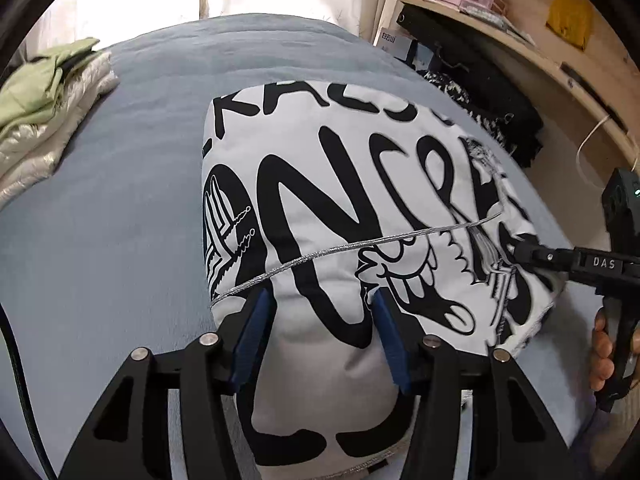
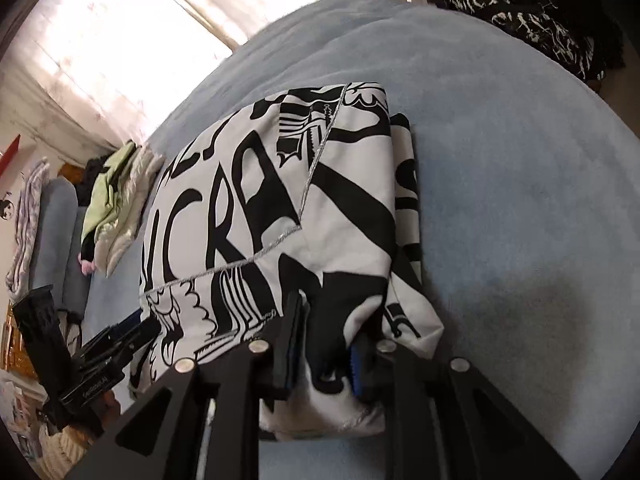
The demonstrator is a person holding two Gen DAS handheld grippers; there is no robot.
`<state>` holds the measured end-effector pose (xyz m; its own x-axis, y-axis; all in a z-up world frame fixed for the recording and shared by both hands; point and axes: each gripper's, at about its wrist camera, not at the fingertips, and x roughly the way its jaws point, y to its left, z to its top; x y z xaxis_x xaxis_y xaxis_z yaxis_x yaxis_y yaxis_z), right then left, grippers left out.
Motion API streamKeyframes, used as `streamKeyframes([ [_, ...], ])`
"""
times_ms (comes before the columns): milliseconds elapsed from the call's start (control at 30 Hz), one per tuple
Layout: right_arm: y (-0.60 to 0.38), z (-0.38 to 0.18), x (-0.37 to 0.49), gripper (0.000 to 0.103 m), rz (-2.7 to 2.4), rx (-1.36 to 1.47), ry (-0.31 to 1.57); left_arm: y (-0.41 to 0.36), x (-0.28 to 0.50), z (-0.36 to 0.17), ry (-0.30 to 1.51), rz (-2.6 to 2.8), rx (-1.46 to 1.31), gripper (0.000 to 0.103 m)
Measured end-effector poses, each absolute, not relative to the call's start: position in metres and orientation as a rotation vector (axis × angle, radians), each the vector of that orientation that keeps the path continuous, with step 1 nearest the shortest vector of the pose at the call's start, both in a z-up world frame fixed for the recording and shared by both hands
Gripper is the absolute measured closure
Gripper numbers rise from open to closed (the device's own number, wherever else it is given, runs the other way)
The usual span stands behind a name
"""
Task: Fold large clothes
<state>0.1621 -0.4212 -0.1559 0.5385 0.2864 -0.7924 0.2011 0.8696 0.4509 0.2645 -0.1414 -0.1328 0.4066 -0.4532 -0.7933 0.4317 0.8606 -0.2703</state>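
Observation:
A white garment with bold black lettering and a silver cord point(image 1: 344, 208) lies folded into a thick rectangle on the blue bed point(image 1: 120, 208). My left gripper point(image 1: 322, 300) stands at its near edge, its blue pads pressed into a puffy bulge of the cloth. My right gripper point(image 2: 326, 320) is shut on the garment's near edge point(image 2: 304, 200), cloth bunched between its pads. The right gripper also shows in the left wrist view point(image 1: 516, 250), at the garment's right side. The left gripper shows at lower left in the right wrist view point(image 2: 132, 332).
A folded pale green and cream padded jacket point(image 1: 52, 108) lies at the bed's far left. Black and patterned clothes point(image 1: 492, 96) are piled off the bed's right side, below a wooden shelf point(image 1: 520, 44) with boxes. A curtained window is behind the bed.

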Motion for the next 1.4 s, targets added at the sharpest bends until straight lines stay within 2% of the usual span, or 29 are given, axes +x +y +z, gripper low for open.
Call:
streamKeyframes([
  [67,-0.419,-0.146,0.166,0.071,0.061,0.544,1.044,-0.131,0.272,-0.127,1.035,-0.589,-0.109,0.046],
  [133,-0.424,-0.135,0.169,0.054,0.061,0.563,1.038,-0.120,0.285,-0.123,1.041,-0.595,-0.188,0.046],
  [167,-0.429,-0.131,0.170,0.052,0.065,0.589,1.027,-0.116,0.291,-0.123,1.042,-0.590,-0.212,0.046],
  [233,-0.442,-0.124,0.177,0.041,0.056,0.640,0.980,-0.112,0.307,-0.124,1.051,-0.568,-0.233,0.046],
  [267,-0.446,-0.123,0.180,0.040,0.043,0.643,0.967,-0.111,0.315,-0.127,1.062,-0.569,-0.239,0.046],
  [400,-0.467,-0.132,0.216,0.040,0.037,0.692,0.957,-0.113,0.340,-0.140,1.095,-0.548,-0.240,0.043],
  [467,-0.473,-0.141,0.235,0.040,0.036,0.705,0.964,-0.112,0.351,-0.145,1.101,-0.538,-0.247,0.031],
  [600,-0.470,-0.160,0.266,0.040,0.037,0.678,1.004,-0.111,0.369,-0.157,1.141,-0.531,-0.290,0.021],
  [667,-0.460,-0.160,0.273,0.070,0.071,0.625,0.966,-0.112,0.375,-0.161,1.148,-0.532,-0.293,0.020],
  [700,-0.454,-0.156,0.275,0.093,0.055,0.559,0.961,-0.114,0.376,-0.162,1.145,-0.531,-0.285,0.020],
  [733,-0.443,-0.151,0.278,0.097,0.028,0.440,0.962,-0.116,0.376,-0.161,1.140,-0.525,-0.271,0.021],
  [833,-0.436,-0.134,0.275,0.098,0.004,0.359,0.897,-0.131,0.376,-0.146,1.060,-0.475,-0.138,0.029],
  [933,-0.449,-0.123,0.271,0.098,-0.045,0.341,0.820,-0.153,0.378,-0.143,1.028,-0.407,-0.015,0.029],
  [1067,-0.454,-0.164,0.290,0.097,-0.102,0.341,0.969,-0.173,0.381,-0.148,1.019,-0.366,0.076,0.029],
  [1167,-0.460,-0.174,0.290,0.097,-0.100,0.392,0.996,-0.172,0.379,-0.149,1.013,-0.372,0.083,0.028],
  [1267,-0.462,-0.166,0.286,0.087,-0.109,0.383,1.005,-0.160,0.378,-0.141,1.010,-0.385,0.038,0.030],
  [1333,-0.460,-0.152,0.282,0.073,-0.150,0.363,1.005,-0.156,0.378,-0.131,0.998,-0.398,0.003,0.030],
  [1400,-0.451,-0.133,0.273,0.072,-0.198,0.328,0.981,-0.150,0.374,-0.117,0.949,-0.398,-0.025,0.030],
])
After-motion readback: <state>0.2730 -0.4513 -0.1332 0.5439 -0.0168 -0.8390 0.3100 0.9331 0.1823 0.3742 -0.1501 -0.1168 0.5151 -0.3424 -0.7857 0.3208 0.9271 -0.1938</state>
